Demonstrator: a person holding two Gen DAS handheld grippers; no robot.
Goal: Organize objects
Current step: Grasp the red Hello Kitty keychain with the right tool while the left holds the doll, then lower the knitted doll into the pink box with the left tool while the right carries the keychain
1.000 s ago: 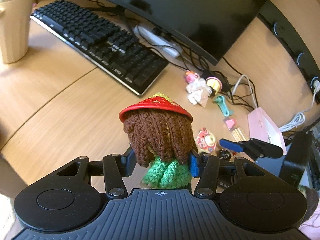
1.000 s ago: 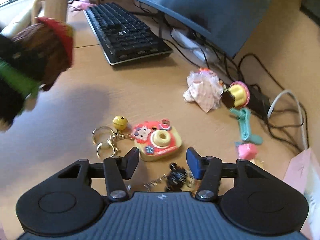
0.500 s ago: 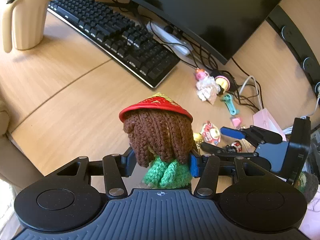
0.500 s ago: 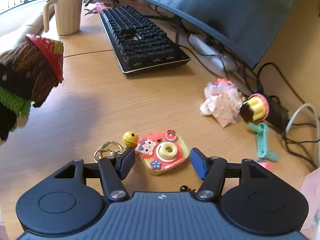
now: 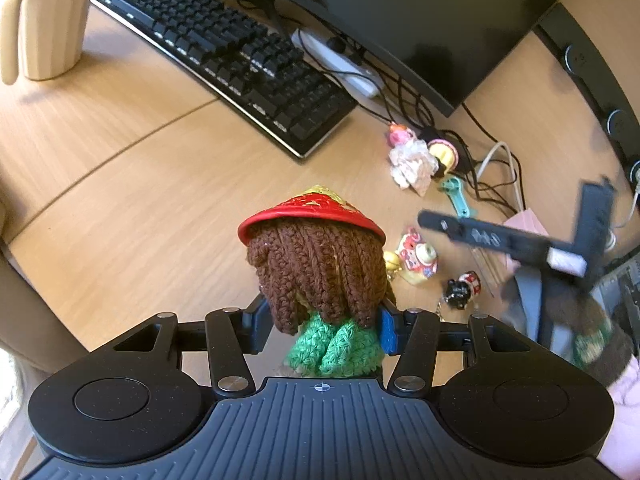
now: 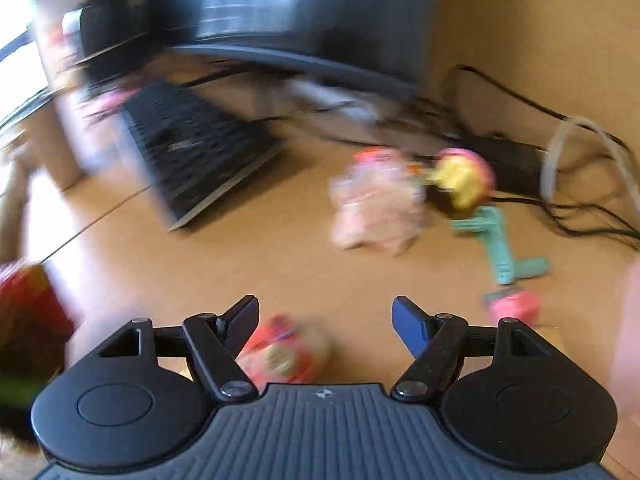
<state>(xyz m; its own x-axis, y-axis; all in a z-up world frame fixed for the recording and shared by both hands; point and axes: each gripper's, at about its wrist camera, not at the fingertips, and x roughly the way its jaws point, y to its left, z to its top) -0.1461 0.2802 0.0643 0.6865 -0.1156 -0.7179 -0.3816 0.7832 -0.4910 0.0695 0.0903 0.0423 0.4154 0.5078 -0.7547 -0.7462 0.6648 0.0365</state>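
Note:
My left gripper (image 5: 320,330) is shut on a crochet doll (image 5: 316,264) with brown hair, a red hat and a green body, held above the wooden desk (image 5: 140,200). My right gripper (image 6: 324,320) is open and empty, above a red toy camera (image 6: 284,352); its view is blurred by motion. The camera (image 5: 416,256), a small black figure keychain (image 5: 462,286), a frilly pink doll (image 5: 410,160), a yellow-pink cupcake toy (image 5: 444,154) and a teal tool (image 5: 456,196) lie on the desk at right. The right gripper shows blurred in the left wrist view (image 5: 520,240).
A black keyboard (image 5: 224,48) lies at the back under a monitor (image 5: 400,8). A beige mug (image 5: 44,20) stands at the far left. Cables (image 5: 492,184) and a pink box (image 5: 528,220) are at the right. A power strip (image 5: 340,64) lies behind the keyboard.
The left gripper has risen and pulled back with the doll. The right gripper has opened wider and swung fast, moving forward over the toy camera; its view is now blurred.

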